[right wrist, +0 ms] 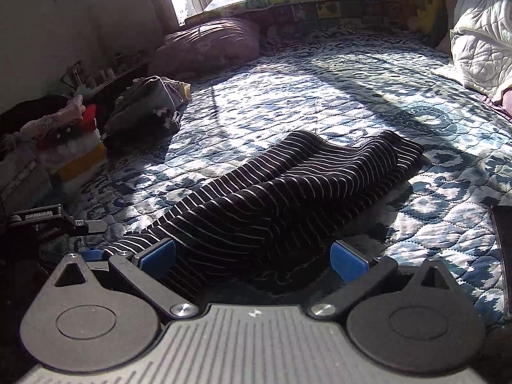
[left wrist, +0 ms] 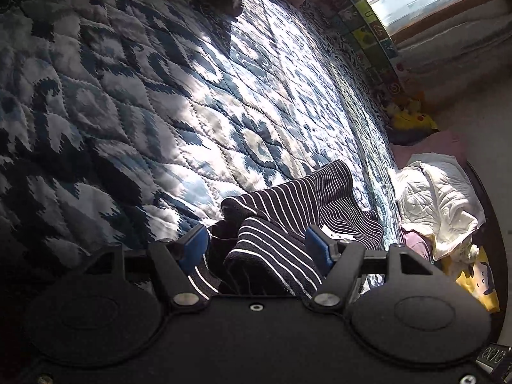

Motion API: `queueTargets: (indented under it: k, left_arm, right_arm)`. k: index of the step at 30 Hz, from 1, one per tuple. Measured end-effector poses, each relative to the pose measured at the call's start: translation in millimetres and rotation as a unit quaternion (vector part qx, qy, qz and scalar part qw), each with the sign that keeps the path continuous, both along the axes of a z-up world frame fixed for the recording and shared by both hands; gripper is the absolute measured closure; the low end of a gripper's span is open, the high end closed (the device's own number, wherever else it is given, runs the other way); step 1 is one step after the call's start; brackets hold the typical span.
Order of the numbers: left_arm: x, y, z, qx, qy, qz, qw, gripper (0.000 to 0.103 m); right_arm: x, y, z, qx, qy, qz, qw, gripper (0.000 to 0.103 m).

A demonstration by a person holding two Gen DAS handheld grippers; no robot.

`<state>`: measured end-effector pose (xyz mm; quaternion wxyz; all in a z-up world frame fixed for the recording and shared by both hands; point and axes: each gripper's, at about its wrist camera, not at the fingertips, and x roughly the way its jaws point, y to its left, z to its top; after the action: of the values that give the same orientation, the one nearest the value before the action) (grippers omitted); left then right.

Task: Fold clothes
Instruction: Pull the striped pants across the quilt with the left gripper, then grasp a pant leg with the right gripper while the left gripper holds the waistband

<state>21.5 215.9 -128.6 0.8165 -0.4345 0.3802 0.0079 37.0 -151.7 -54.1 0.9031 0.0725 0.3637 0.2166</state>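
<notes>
Most of the bed's blue patterned quilt [right wrist: 320,96] lies bare, an open stretch running from the striped garment [right wrist: 288,185] toward the window. That garment sits bunched in the foreground, filling the gap between both claws' blue pads. On the left side a heap of clothes [right wrist: 147,105] and a stacked pile [right wrist: 64,147] crowd the quilt's edge. A purple pillow [right wrist: 208,44] blocks the far left corner; a white quilted blanket [right wrist: 480,38] takes the right edge.
</notes>
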Motion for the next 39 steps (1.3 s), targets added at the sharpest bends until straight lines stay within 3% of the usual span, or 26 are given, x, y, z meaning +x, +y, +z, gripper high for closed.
queueTargets:
  k: [5, 8, 9, 11, 13, 15, 17, 19, 22, 25, 28, 30, 31, 34, 36, 39]
  left_arm:
    - [23, 2, -30, -0.042, 0.023, 0.009, 0.9988, 0.040]
    - [27, -11, -29, -0.016, 0.011, -0.008, 0.9998, 0.086]
    - [27, -16, -26, -0.006, -0.001, -0.014, 0.9999, 0.091]
    - [23, -32, -13, 0.014, -0.048, -0.032, 0.9982, 0.092]
    - [15, -54, 5, 0.042, -0.106, -0.070, 0.9910, 0.093]
    - [7, -79, 25, 0.080, -0.162, -0.119, 0.9763, 0.093]
    - [3, -121, 37, 0.121, -0.198, -0.187, 0.9545, 0.093]
    - [-1, -163, 41, 0.165, -0.220, -0.253, 0.9276, 0.093]
    - [-7, -214, 28, 0.204, -0.225, -0.329, 0.8940, 0.093]
    - [-13, -247, 11, 0.220, -0.217, -0.373, 0.8745, 0.093]
    - [-16, -263, -3, 0.224, -0.202, -0.406, 0.8630, 0.093]
    - [-19, -268, -11, 0.227, -0.192, -0.427, 0.8540, 0.092]
    - [-19, -269, -12, 0.229, -0.189, -0.435, 0.8500, 0.092]
    - [-23, -260, -9, 0.216, -0.184, -0.441, 0.8514, 0.089]
    - [-27, -249, -2, 0.200, -0.184, -0.441, 0.8552, 0.077]
    - [-36, -228, 12, 0.192, -0.192, -0.427, 0.8627, 0.071]
  right_arm:
    - [10, 10, -15, 0.009, 0.037, 0.012, 0.999, 0.001]
    - [16, 8, -18, 0.053, 0.061, 0.007, 0.997, 0.001]
    - [17, 6, -19, 0.068, 0.066, 0.006, 0.995, 0.001]
    - [20, 1, -17, 0.093, 0.072, 0.006, 0.993, 0.001]
    - [21, -7, -14, 0.122, 0.076, 0.008, 0.990, 0.001]
    - [23, -18, -10, 0.153, 0.082, 0.007, 0.985, 0.001]
    - [26, -27, -5, 0.163, 0.082, 0.008, 0.983, 0.001]
    - [29, -36, 0, 0.164, 0.080, 0.009, 0.983, 0.001]
    - [28, -50, 3, 0.150, 0.080, 0.002, 0.985, 0.001]
    - [26, -64, 1, 0.130, 0.084, -0.008, 0.988, 0.006]
    - [25, -71, -4, 0.110, 0.089, -0.012, 0.990, 0.010]
    - [27, -70, -11, 0.091, 0.091, -0.010, 0.992, 0.023]
    - [29, -67, -13, 0.080, 0.090, -0.009, 0.993, 0.024]
    - [44, -50, -18, 0.037, 0.079, -0.009, 0.996, 0.025]
    - [56, -38, -20, 0.006, 0.068, -0.012, 0.998, 0.025]
    - [80, -21, -22, -0.033, 0.048, -0.016, 0.998, 0.025]
